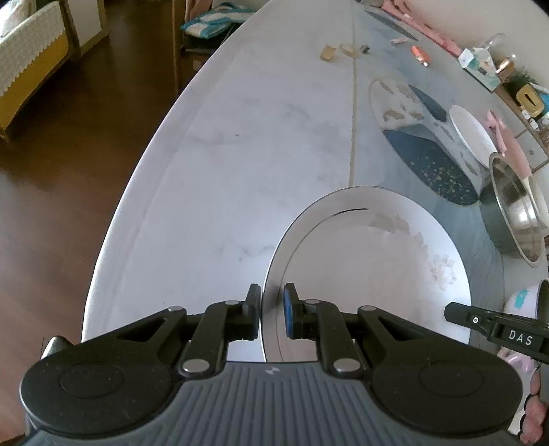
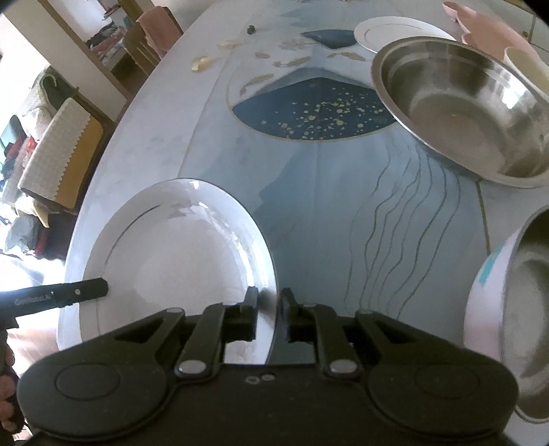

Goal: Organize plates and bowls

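A large white plate [image 1: 370, 271] lies near the table's front edge; it also shows in the right wrist view [image 2: 178, 260]. My left gripper [image 1: 272, 310] is shut on the plate's left rim. My right gripper [image 2: 269, 308] is shut on the plate's right rim. A second white plate [image 2: 394, 32] sits at the far side of the table, also in the left wrist view [image 1: 471, 135]. A large steel bowl [image 2: 463, 106] stands to the right, seen in the left wrist view too [image 1: 518, 209]. A smaller steel bowl inside a white and teal bowl [image 2: 514, 308] is close on the right.
The marble table [image 1: 212, 171] has a blue patterned inlay [image 2: 315, 113] in the middle. Small items [image 1: 343, 51] and a clutter of boxes [image 1: 487, 65] lie at the far end. A pink object [image 2: 490, 31] sits behind the big bowl. A sofa [image 1: 27, 58] stands on the wooden floor to the left.
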A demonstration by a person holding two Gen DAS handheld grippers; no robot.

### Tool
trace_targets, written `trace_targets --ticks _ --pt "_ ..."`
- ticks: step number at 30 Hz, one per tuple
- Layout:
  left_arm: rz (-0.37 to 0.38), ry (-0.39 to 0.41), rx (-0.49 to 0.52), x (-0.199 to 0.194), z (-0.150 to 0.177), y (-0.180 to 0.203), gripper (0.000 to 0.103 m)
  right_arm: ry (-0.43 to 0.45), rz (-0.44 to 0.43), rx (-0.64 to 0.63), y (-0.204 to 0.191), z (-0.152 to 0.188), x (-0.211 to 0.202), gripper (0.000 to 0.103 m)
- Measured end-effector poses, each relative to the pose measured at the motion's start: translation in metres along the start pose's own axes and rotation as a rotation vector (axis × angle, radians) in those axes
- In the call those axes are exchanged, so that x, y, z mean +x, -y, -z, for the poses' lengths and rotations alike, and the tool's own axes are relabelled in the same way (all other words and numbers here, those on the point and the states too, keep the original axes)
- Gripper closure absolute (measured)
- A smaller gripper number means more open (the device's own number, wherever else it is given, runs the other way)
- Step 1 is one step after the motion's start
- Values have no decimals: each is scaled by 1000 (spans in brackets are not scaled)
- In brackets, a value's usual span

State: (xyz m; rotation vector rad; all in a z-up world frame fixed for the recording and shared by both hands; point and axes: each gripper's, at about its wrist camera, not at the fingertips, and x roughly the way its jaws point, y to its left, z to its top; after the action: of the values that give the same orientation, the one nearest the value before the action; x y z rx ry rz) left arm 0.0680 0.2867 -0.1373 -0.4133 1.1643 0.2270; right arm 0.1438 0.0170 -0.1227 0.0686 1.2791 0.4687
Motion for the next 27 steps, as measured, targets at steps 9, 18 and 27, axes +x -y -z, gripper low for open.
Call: trace_targets --ticks 9,18,27 --pt "-6 74 44 -24 3 5 90 44 63 -33 -1 3 -18 77" --pt "60 127 113 -50 0 30 90 137 73 -57 -3 3 -54 68" --pt "122 225 204 -81 -8 64 59 260 76 -112 -14 1 -99 57"
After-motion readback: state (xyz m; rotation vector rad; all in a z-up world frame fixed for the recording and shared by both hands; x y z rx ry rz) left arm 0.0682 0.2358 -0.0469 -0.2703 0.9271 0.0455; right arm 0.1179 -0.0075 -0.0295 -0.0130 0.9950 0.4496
